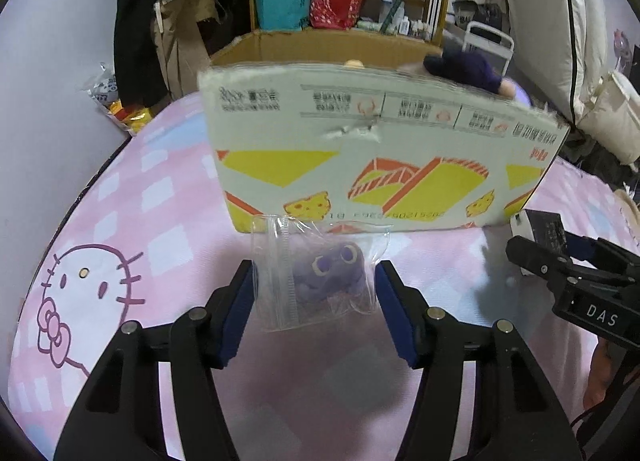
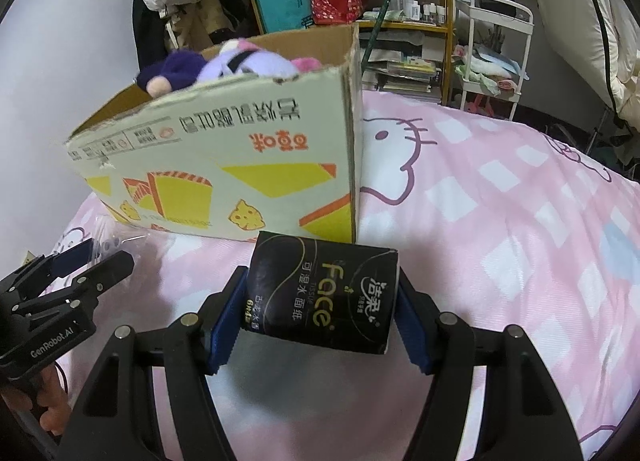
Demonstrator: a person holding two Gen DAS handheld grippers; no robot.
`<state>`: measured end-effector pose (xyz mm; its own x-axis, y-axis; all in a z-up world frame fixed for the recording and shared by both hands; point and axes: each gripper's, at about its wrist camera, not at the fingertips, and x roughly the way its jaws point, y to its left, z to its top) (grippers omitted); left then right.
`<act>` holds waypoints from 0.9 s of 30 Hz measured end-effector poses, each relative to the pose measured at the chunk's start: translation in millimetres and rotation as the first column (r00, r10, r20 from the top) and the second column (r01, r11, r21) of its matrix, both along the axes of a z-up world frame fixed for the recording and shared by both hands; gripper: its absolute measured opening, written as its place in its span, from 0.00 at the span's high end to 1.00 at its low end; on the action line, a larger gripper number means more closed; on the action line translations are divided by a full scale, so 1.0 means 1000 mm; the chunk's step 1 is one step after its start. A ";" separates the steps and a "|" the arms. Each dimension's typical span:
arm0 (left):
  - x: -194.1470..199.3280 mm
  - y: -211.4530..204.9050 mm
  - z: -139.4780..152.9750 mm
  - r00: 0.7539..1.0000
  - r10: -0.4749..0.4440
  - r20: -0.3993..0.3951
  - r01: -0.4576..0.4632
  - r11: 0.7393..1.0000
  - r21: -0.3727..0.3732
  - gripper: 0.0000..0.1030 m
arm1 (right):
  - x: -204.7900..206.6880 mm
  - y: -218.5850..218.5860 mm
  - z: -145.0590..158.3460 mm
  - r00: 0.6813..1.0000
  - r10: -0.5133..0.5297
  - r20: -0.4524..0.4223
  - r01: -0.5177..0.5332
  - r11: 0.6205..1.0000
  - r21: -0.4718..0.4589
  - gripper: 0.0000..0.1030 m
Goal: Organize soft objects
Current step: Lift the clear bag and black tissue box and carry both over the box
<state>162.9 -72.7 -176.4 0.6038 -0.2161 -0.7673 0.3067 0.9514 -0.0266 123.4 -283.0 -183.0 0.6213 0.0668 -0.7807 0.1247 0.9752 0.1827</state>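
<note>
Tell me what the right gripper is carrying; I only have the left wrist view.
Observer: The right gripper is clamped on a black tissue pack.
Operator: Report what is inside the box.
Observer: Plush toys poke above the rim of the cardboard box: a dark purple one and a lilac-and-white one.
Operator: Check the bed right of the box.
Observer: The pink bedcover there shows a Hello Kitty print beside the box's corner.

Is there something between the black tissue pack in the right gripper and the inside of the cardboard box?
Yes. The box's near wall rises between the tissue pack and the opening. Plush toys already fill the box's right end up to the rim.
</note>
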 end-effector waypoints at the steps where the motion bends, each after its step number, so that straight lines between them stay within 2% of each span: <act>1: -0.002 0.002 0.004 1.000 0.002 0.009 -0.002 1.000 -0.003 0.42 | -0.002 -0.003 0.004 1.000 -0.001 0.010 0.001 1.000 0.004 0.30; 13: -0.035 0.018 0.063 0.987 0.034 0.155 -0.025 0.998 -0.058 0.42 | -0.029 0.001 0.067 0.981 0.010 0.194 -0.012 1.000 0.008 0.30; 20: -0.057 0.018 0.115 0.953 0.007 0.302 0.004 0.999 -0.034 0.42 | -0.036 -0.002 0.102 0.956 0.012 0.293 -0.012 1.000 -0.003 0.30; 27: -0.050 -0.002 0.158 0.912 -0.042 0.409 0.040 0.999 0.014 0.41 | -0.034 0.003 0.124 0.926 0.030 0.376 -0.020 0.999 -0.032 0.30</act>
